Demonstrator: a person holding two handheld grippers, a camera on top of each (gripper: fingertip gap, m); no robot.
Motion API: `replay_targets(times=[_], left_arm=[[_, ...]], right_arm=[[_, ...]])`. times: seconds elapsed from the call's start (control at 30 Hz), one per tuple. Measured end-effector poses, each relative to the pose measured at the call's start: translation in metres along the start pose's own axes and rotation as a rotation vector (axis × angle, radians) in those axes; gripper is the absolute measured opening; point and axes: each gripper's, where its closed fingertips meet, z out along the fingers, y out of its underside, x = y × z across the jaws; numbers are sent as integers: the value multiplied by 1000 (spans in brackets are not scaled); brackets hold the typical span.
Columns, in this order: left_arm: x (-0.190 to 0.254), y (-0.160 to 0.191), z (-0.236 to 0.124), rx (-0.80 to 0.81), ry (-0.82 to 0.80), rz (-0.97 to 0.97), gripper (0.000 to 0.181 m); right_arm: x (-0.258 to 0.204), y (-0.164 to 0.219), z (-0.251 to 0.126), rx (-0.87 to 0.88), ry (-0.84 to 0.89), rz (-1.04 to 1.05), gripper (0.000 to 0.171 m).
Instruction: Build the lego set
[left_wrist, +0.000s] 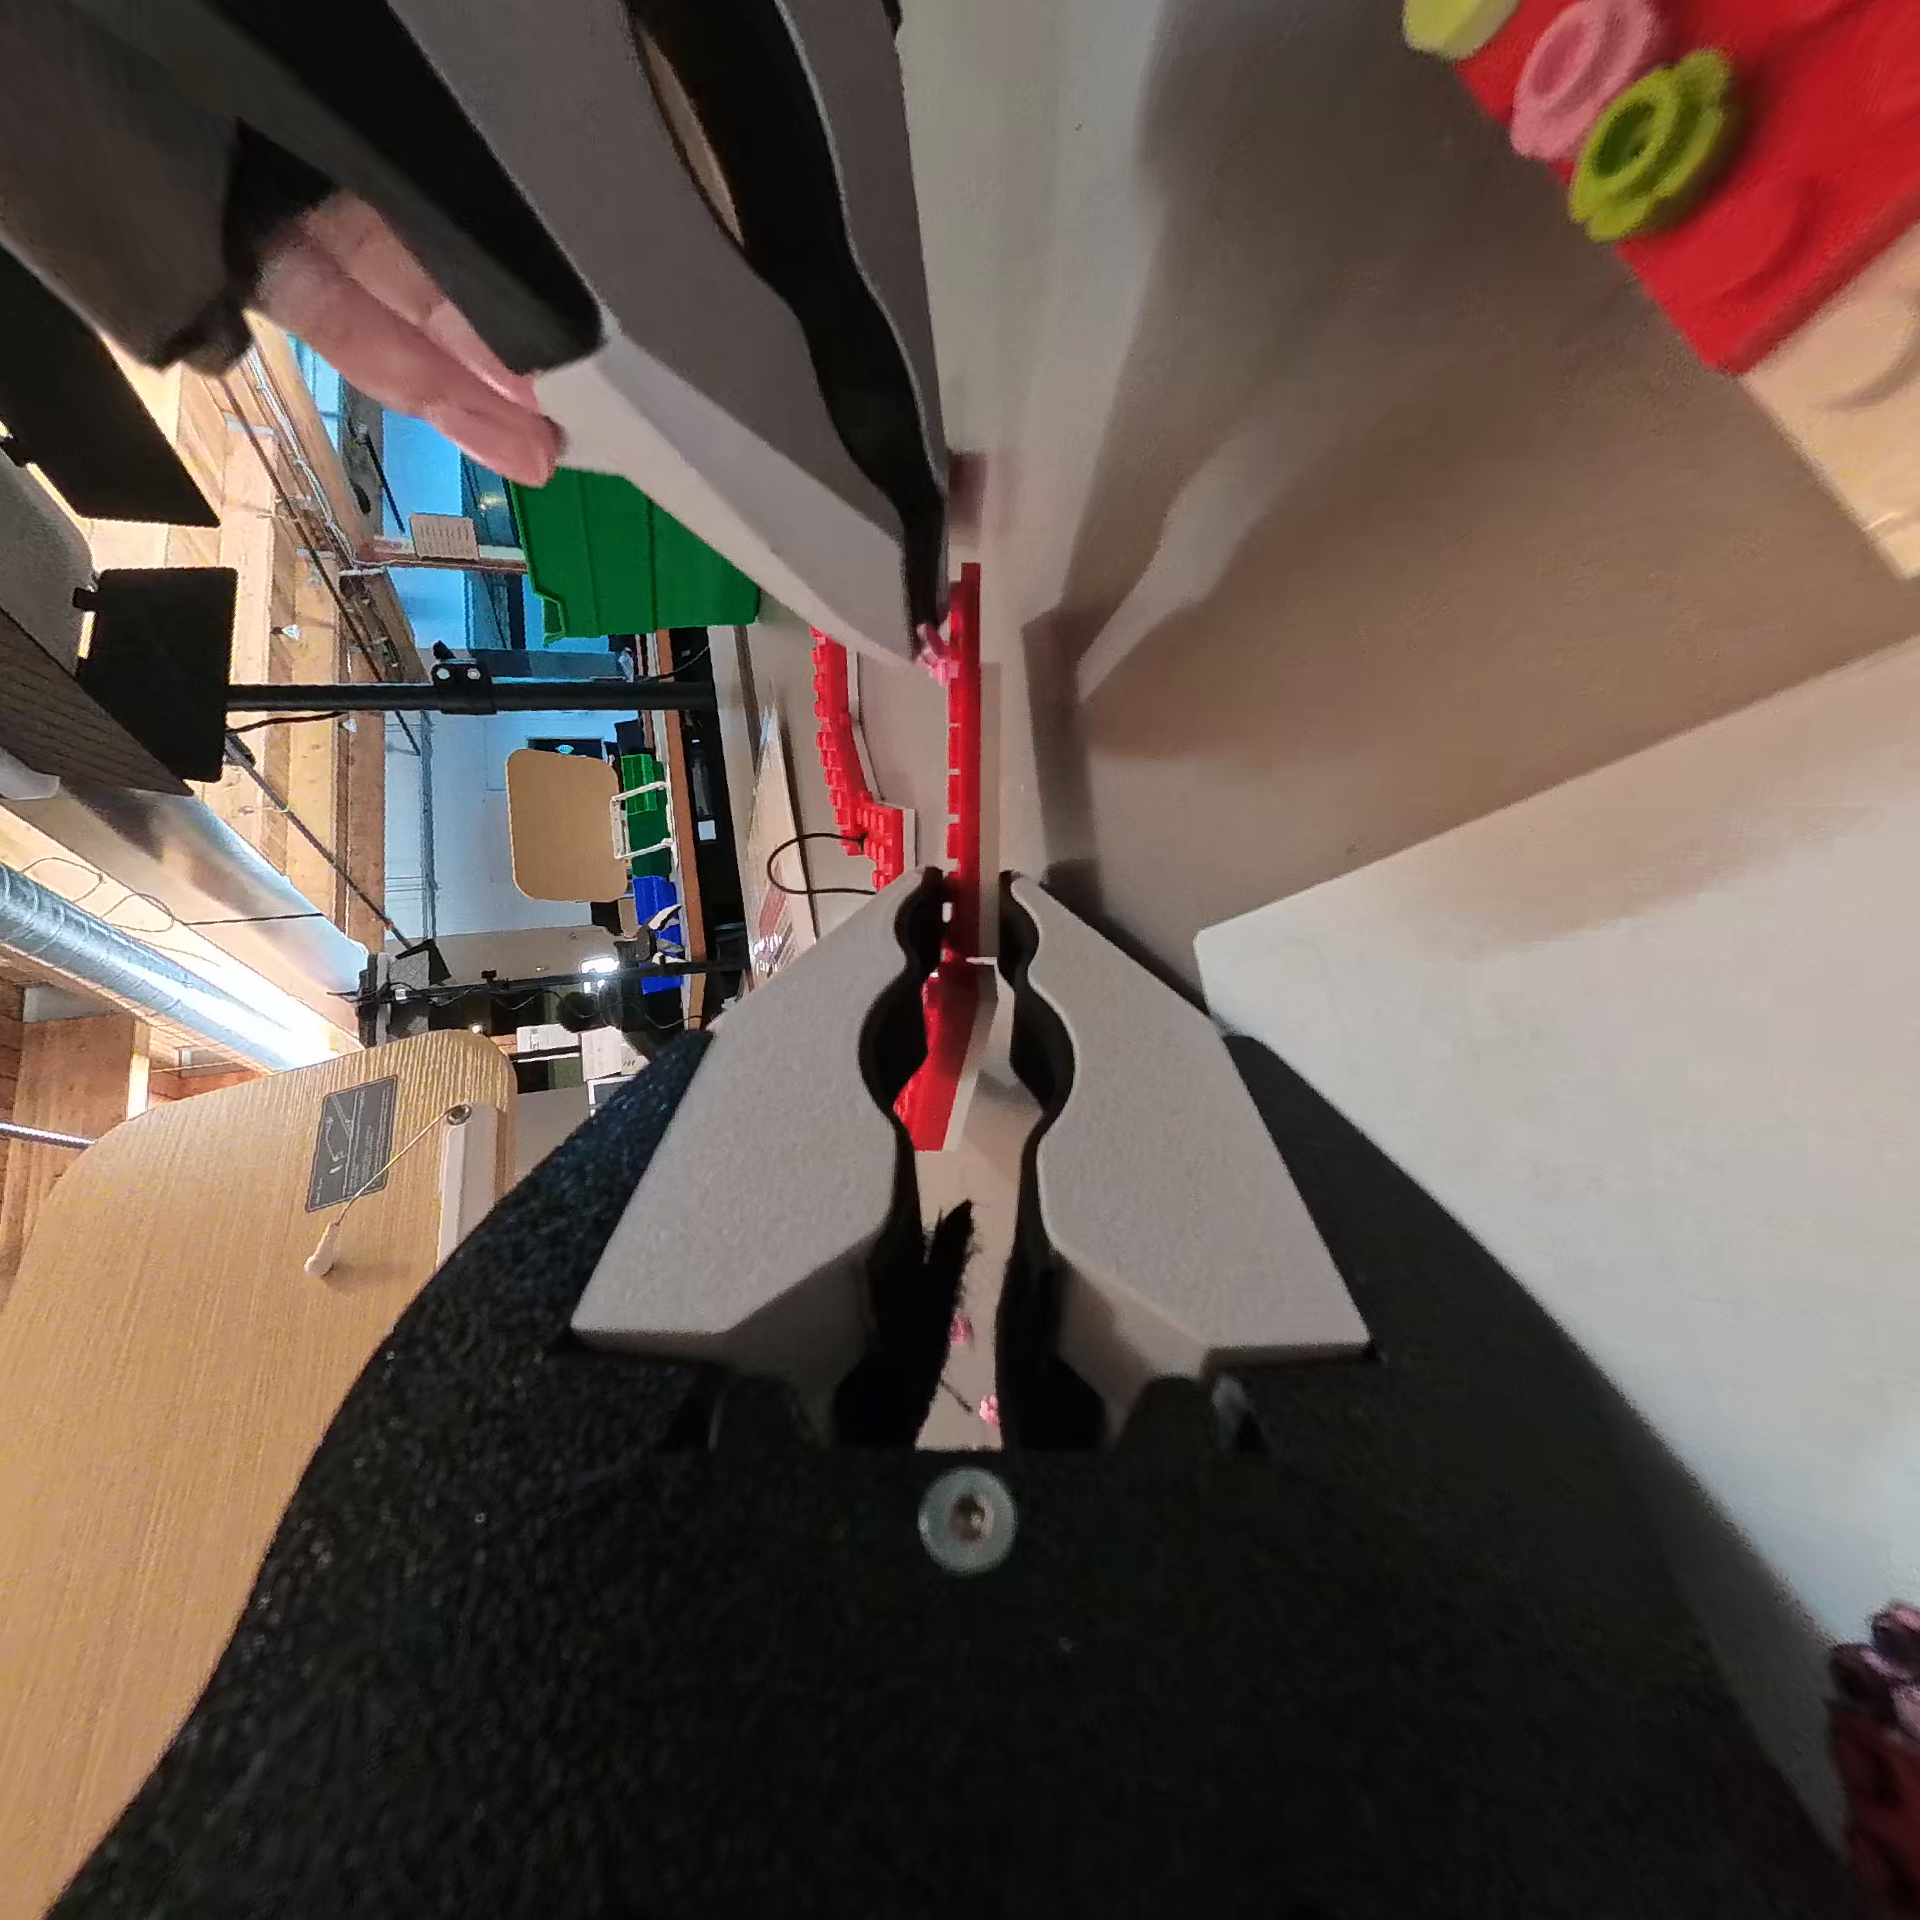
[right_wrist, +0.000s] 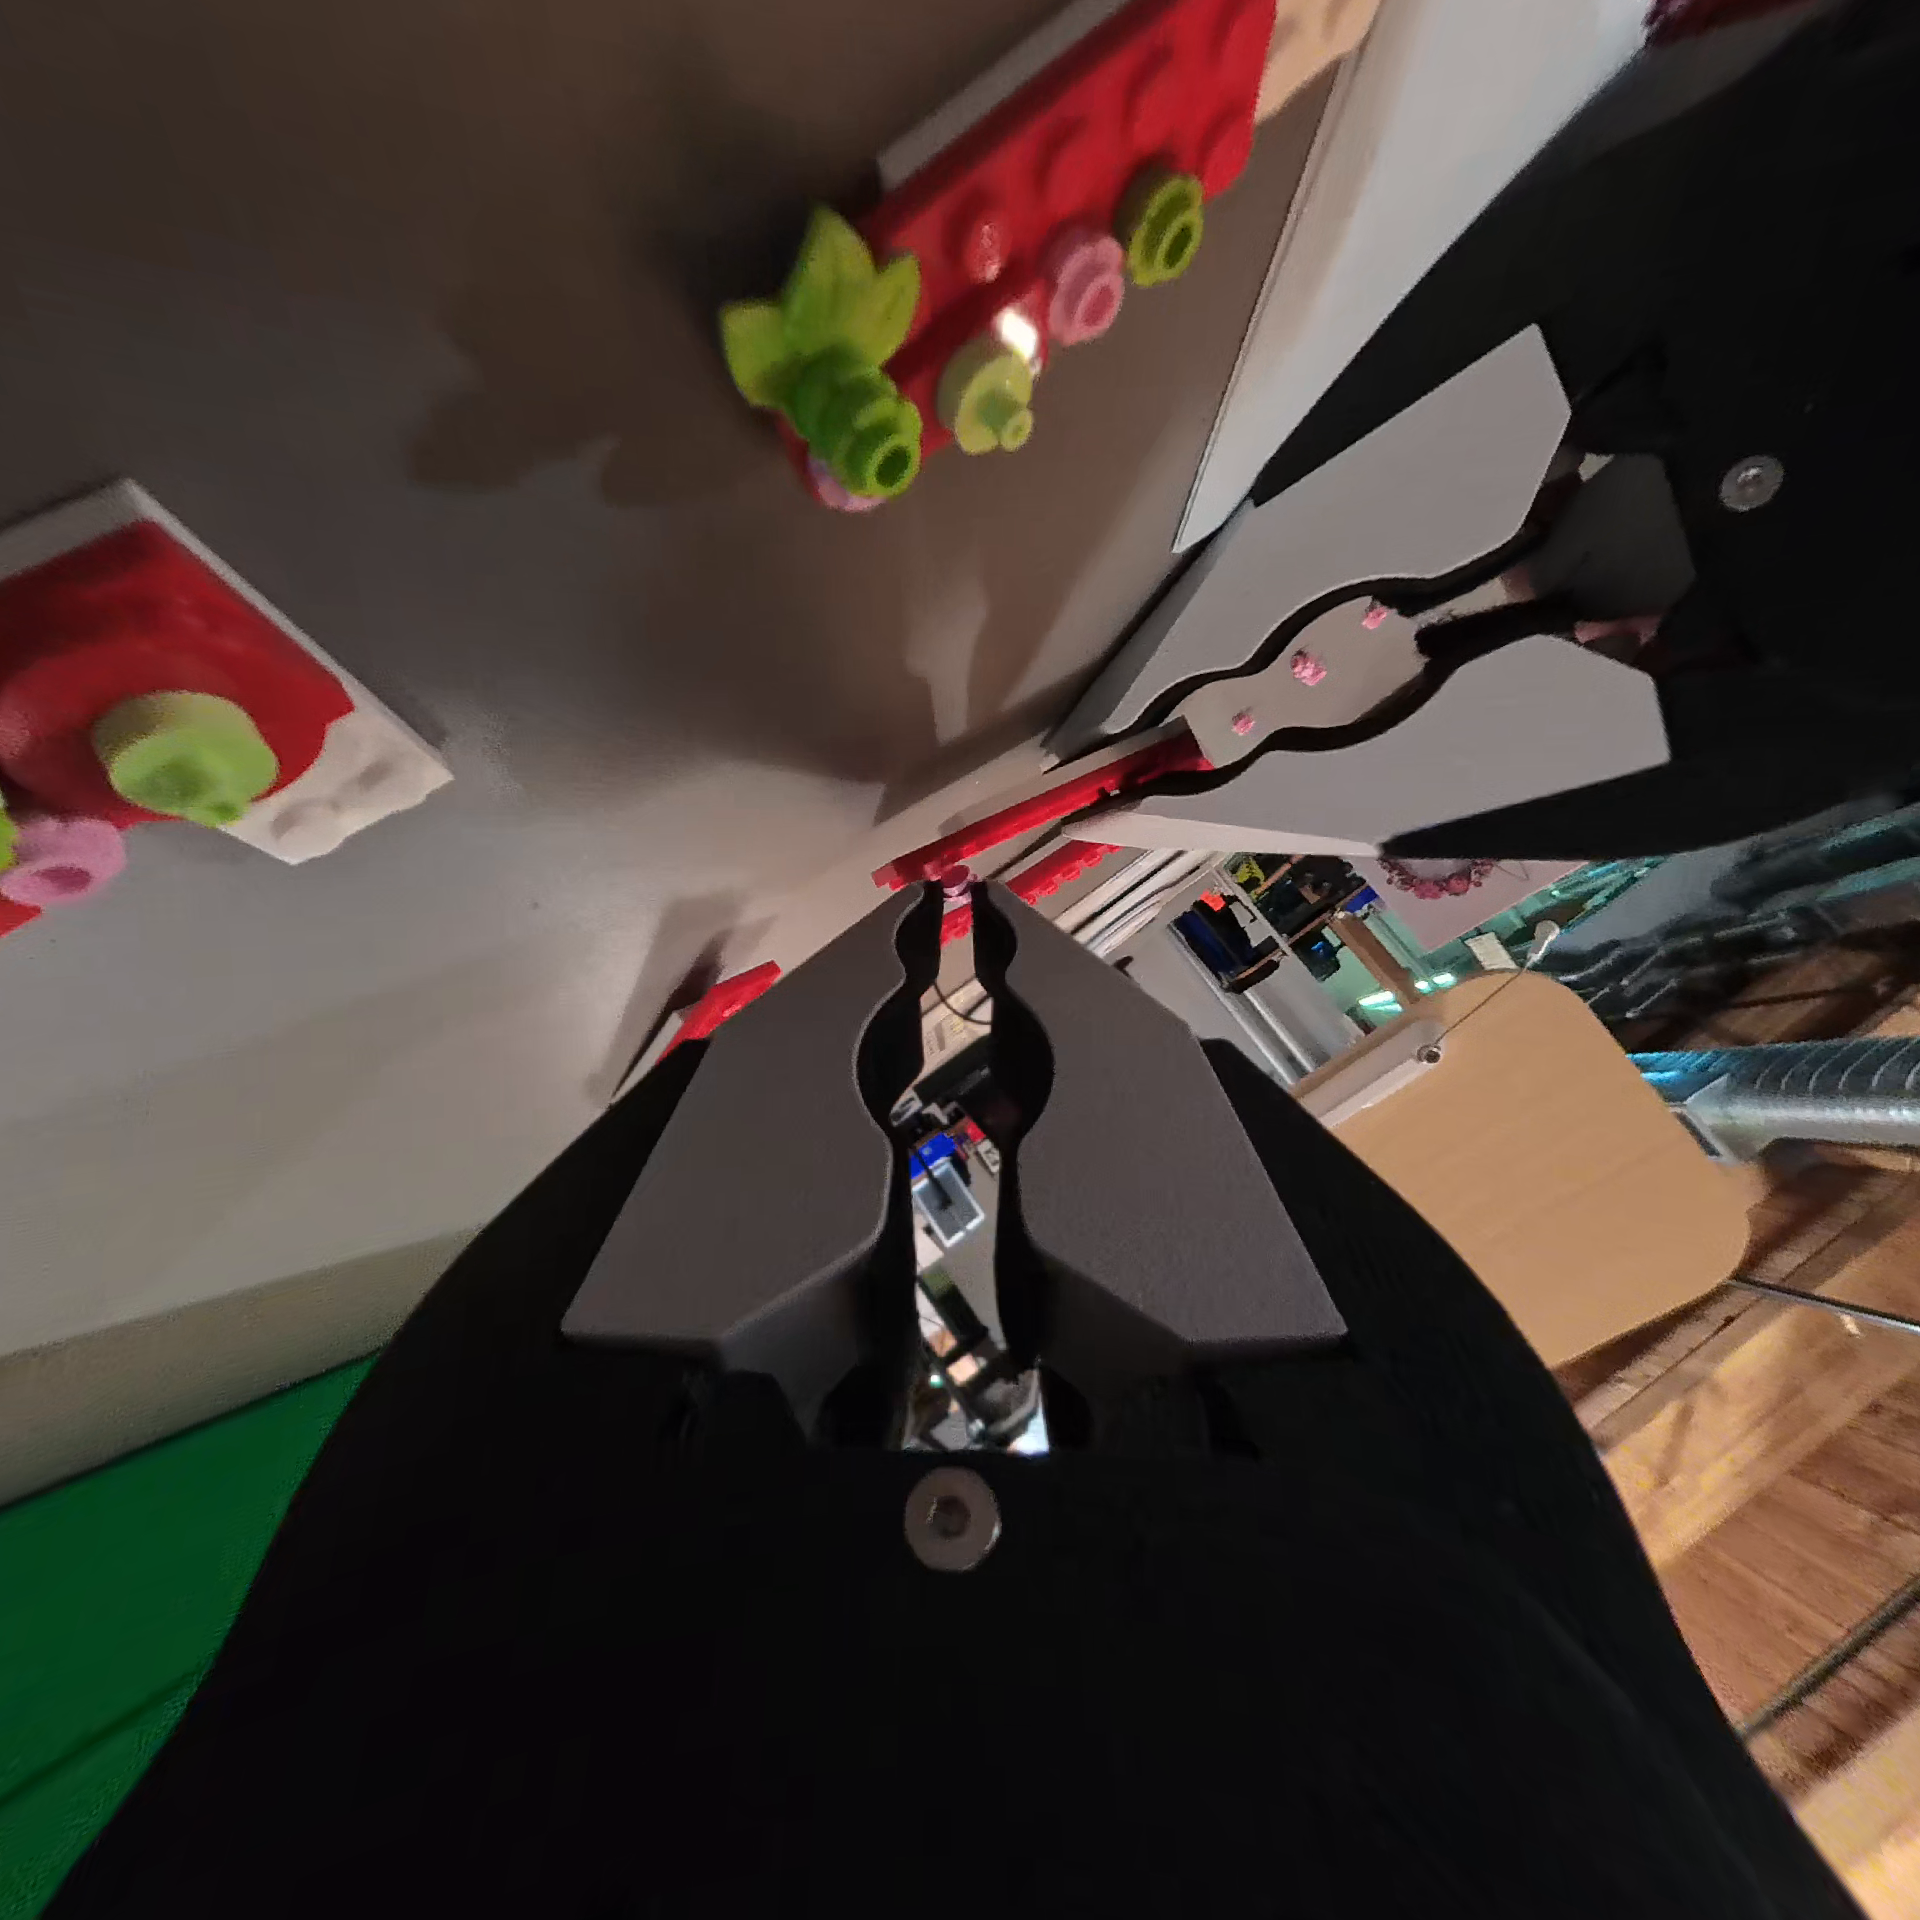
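Left gripper (left_wrist: 971, 883) clamps the red plate (left_wrist: 966, 748) at frame centre, right gripper (right_wrist: 956, 894) pinches a small pink piece (right_wrist: 954, 881) against it; misaligned press likely pops the piece loose.

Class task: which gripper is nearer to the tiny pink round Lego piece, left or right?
Right. The right gripper pinches the tiny pink round Lego piece at its tips, against the thin red studded Lego plate. The left gripper clamps that plate's other end, apart from the piece.

Blurred red plate (left_wrist: 1704, 197) with flower studs, cut off by the top edge.
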Motion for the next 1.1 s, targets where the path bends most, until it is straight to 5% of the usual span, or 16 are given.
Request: replay_targets(times=[0.83, 1.1], left_arm=[[0, 0, 0, 0, 0, 5, 7], [0, 0, 0, -1, 2, -5, 7]], right_arm=[[-5, -3, 2, -16, -41, -266, 11], [-7, 1, -3, -19, -57, -130, 23]])
